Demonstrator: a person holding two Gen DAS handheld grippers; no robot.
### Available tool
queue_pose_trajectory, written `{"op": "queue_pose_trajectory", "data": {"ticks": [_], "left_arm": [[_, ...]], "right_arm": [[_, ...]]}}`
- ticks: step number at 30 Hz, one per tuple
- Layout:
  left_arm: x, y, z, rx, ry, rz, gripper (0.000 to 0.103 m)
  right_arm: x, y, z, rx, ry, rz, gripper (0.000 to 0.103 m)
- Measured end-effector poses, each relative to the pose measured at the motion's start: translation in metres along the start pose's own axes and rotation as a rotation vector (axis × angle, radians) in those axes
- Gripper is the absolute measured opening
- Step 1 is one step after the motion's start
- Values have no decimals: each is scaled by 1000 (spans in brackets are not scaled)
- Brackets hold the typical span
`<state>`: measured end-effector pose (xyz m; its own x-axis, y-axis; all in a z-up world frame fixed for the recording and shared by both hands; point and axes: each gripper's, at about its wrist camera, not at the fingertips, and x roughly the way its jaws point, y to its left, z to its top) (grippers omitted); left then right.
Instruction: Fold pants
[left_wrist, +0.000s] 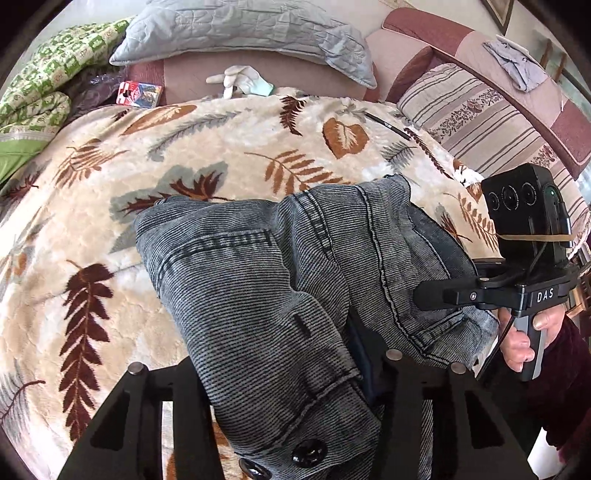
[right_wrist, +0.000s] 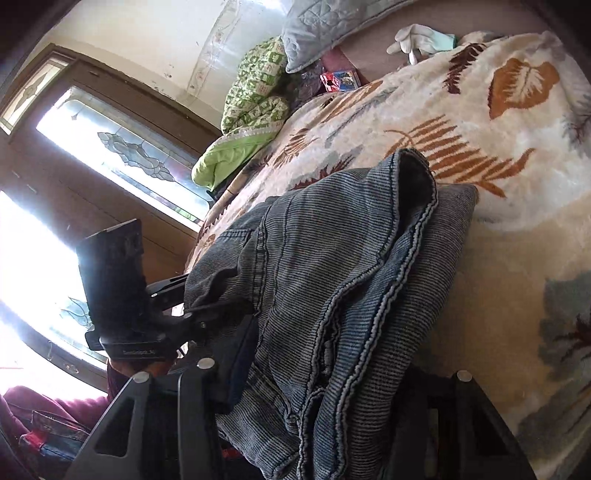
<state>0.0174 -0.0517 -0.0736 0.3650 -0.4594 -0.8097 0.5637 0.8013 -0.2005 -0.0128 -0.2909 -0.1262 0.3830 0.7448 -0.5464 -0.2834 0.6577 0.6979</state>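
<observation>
Denim pants (left_wrist: 280, 295) lie bunched at six o'clock on your blanket (left_wrist: 92, 184); both grippers (left_wrist: 295, 373) (right_wrist: 306, 373) clamp the waistband; thick, heavy, limp cloth; hold the stiff seams.

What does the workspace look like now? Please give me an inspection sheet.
Surface: leaf-patterned blanket on a bed, a little rumpled.
Job's things: grey-blue pants, bunched in a loose fold, lifted at the near end and resting on the blanket at the far end.
Clutter: white glove, small red and blue packet, green quilt, grey pillow, striped pillow, all beyond the pants.
Grippers: left gripper and right gripper each look closed on the pants' near edge.
Cables: black cable hanging by the right gripper's handle.
Surroundings: bright leaded-glass window to one side.
</observation>
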Motion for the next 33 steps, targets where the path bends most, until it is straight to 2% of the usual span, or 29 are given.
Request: {"op": "queue_pose_trajectory", "data": {"ticks": [9,19,27,33], "left_arm": [[-32,12,9,-20,-107,93,47],[-41,19,36,-35,-154,174,47],[-16,29,75,-39,-145,239,47],[12,49,104,-62,-127,264,47]], "right_arm": [[8,28,10,-73,-21,18,48],[13,32,39,-54,-79,56,48],[17,22,84,-9,-124,67,48],[35,-1,117,47,-143,64,48]]}}
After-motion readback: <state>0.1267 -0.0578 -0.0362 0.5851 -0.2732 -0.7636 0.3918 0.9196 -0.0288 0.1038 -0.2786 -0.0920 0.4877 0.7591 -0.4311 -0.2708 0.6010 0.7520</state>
